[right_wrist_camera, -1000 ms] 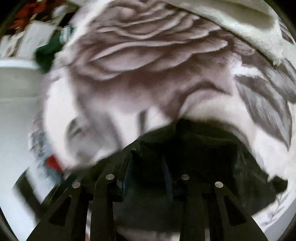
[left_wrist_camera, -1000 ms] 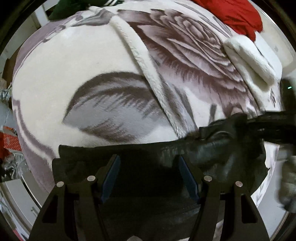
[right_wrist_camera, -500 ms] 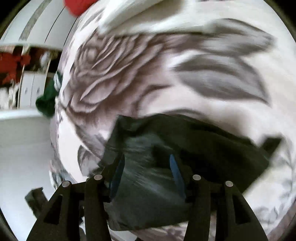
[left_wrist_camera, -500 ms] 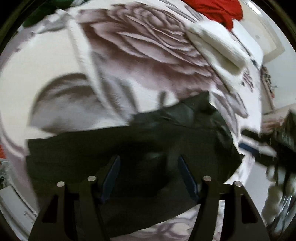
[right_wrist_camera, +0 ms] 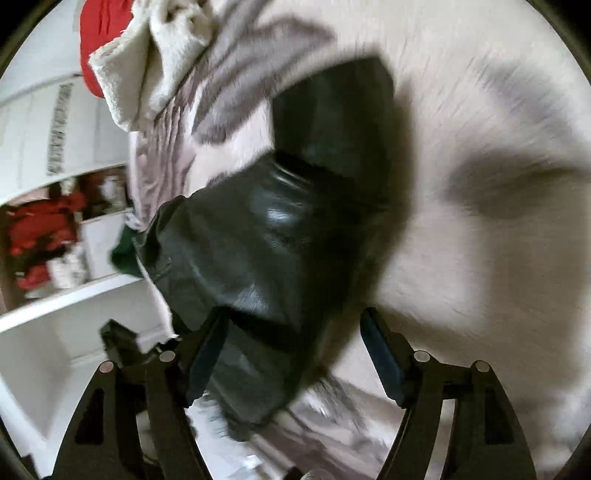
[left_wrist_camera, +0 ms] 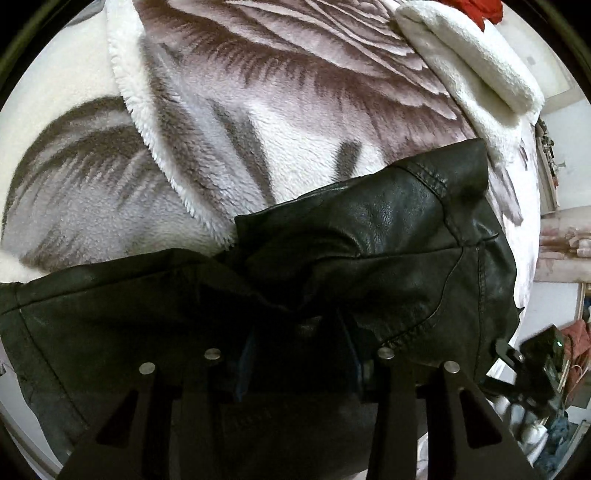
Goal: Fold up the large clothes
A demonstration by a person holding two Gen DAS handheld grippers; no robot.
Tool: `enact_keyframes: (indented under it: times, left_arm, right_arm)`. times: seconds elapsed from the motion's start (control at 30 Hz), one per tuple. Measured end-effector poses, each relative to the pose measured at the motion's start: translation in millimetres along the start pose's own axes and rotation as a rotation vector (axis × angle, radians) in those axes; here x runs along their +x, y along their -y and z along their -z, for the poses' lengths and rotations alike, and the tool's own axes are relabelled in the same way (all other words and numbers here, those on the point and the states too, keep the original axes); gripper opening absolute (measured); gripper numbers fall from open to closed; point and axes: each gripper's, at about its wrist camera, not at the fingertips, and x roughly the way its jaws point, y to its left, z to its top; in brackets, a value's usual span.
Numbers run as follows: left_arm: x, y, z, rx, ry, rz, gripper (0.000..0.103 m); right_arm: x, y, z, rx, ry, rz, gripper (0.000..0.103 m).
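Left gripper (left_wrist_camera: 297, 343) is buried in the black leather jacket (left_wrist_camera: 388, 236), so honestly I can't tell whether its jaws are apart or pinching anything; only the blue pads peek out, half covered by folds. Right gripper (right_wrist_camera: 295, 347) is clearly spread wide with nothing pinched, its left finger (right_wrist_camera: 207, 354) touching the jacket (right_wrist_camera: 258, 258) edge and the right finger over bare blanket.

Jacket lies bunched on the fleece blanket (left_wrist_camera: 258, 129), right up against both claws. From the left wrist camera it spreads sideways across the lower part of the view, with one stitched panel rising away from the gripper toward the upper right. From the right wrist camera its long axis runs from the gripper's left finger up and away to the right, ending in a squared-off dark end, and it sits mostly on the left half of the gap between the fingers. That view is motion blurred, so seams are hard to read.

Moving outward from the jacket: the blanket (right_wrist_camera: 480, 221) is cream with a big grey-mauve rose and leaf print, and a fluffy white fold edge (left_wrist_camera: 147, 122) runs across it beyond the jacket. Further past that is a rolled white fleece bundle (left_wrist_camera: 476, 62), and beyond it something red (left_wrist_camera: 484, 11). Beside the jacket's left side in the right wrist view there are white shelves (right_wrist_camera: 74, 295) with red stuff on them, plus a dark green cloth (right_wrist_camera: 123, 254) just next to the jacket.
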Motion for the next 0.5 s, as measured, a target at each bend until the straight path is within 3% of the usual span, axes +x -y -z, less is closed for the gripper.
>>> enact_keyframes:
  times: [0.17, 0.33, 0.4, 0.43, 0.5]
  left_arm:
    - [2, 0, -2, 0.013, 0.005, 0.008, 0.039]
    - [3, -6, -7, 0.000, 0.008, 0.029, 0.039]
    - [1, -8, -8, -0.004, 0.011, 0.032, 0.039]
    - [0, -7, -10, -0.003, 0.004, 0.030, 0.039]
    - [-2, -5, -15, 0.005, -0.012, 0.018, 0.039]
  right_arm:
    - [51, -13, -19, -0.059, -0.055, -0.179, 0.084]
    - [70, -36, -31, -0.094, -0.069, -0.229, 0.083]
    - [68, -45, -28, -0.142, -0.072, -0.224, 0.057]
    - [65, -49, -26, -0.156, -0.065, -0.209, 0.034]
    - [56, -53, -21, -0.141, -0.027, -0.218, 0.029]
